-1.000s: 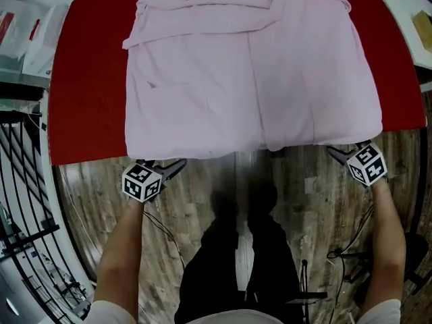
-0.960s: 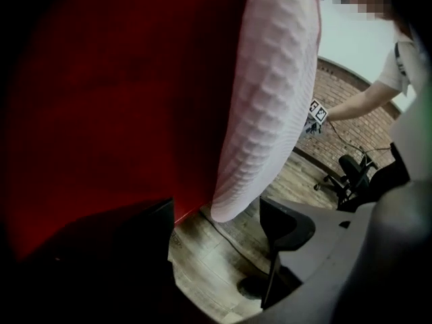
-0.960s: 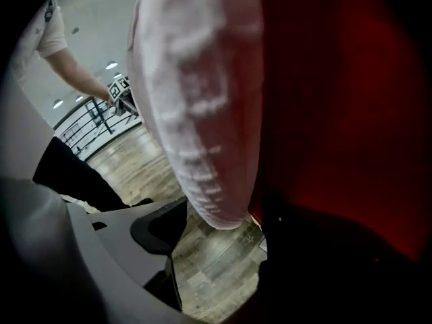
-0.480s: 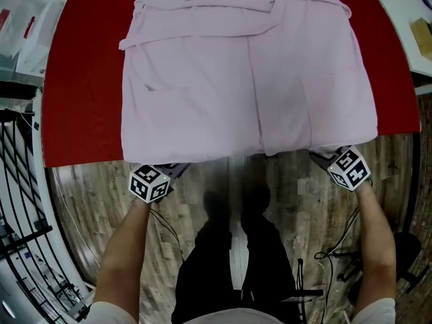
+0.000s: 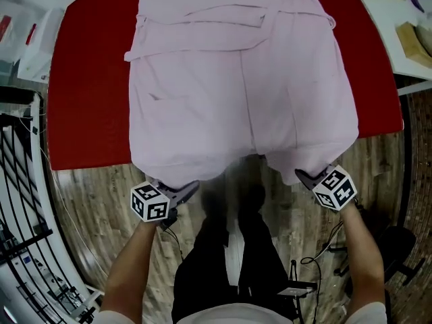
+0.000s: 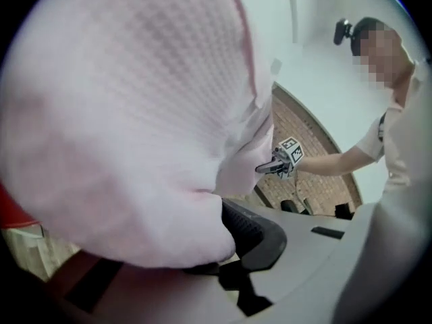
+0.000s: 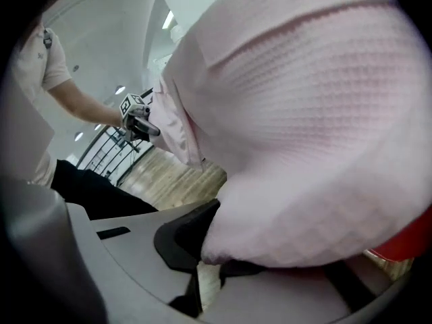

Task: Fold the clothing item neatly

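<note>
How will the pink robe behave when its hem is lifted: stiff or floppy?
Probably floppy: the pink robe curves and bunches along its hem between the held corners. Its waffle-textured cloth looks thick, so likely grippy and rather heavy.

Red table [image 5: 88, 100] — pink waffle robe [image 5: 236, 93] spread on it, hem overhanging

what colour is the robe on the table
The robe is pale pink with a fine waffle weave, clearest in the right gripper view.

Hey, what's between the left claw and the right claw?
Head view: the hem of the pink robe hangs between the left claw and right claw, both just closed on it; beyond it, wooden floor and the person's dark trousers.
</note>
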The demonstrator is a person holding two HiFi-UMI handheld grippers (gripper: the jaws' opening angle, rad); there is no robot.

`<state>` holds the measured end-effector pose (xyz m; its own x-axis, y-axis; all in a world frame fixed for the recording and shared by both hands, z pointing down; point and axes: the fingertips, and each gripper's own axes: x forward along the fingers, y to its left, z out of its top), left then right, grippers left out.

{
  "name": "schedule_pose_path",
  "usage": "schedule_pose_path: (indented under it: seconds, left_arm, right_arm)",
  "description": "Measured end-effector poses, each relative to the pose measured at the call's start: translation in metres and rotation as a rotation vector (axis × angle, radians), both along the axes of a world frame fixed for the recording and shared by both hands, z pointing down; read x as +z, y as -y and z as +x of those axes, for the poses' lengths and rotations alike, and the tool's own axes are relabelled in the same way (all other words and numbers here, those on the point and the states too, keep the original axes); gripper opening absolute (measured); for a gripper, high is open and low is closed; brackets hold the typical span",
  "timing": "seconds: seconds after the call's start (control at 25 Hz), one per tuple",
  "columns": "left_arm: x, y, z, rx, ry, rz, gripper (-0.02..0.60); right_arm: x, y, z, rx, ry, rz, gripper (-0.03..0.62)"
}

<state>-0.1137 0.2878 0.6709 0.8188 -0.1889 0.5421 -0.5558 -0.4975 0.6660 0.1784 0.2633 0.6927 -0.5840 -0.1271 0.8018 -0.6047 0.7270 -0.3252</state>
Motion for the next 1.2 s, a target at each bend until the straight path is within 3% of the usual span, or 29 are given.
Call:
schedule_pose_path:
  seconds: [0.28, 0.52, 0.72, 1.2]
  left_arm:
    - [-0.075, -0.022, 0.036, 0.034, -0.126, -0.076, 0.011]
    - [-0.144, -0.015, 0.054, -0.012, -0.271, -0.091, 0.011]
    - [-0.192, -0.005, 0.061, -0.056, -0.365, -0.074, 0.011]
    - [-0.297, 0.027, 0.057, -0.134, -0.553, 0.022, 0.011]
  right_arm:
    - [-0.065, -0.023, -0.042, -0.01, 0.056, 0.031, 0.029]
    - [-0.128, -0.024, -0.057, 0.038, 0.179, 0.009, 0.029]
    - [-0.174, -0.015, -0.059, 0.073, 0.297, -0.013, 0.029]
    - [-0.284, 0.023, -0.043, 0.038, 0.519, -0.009, 0.029]
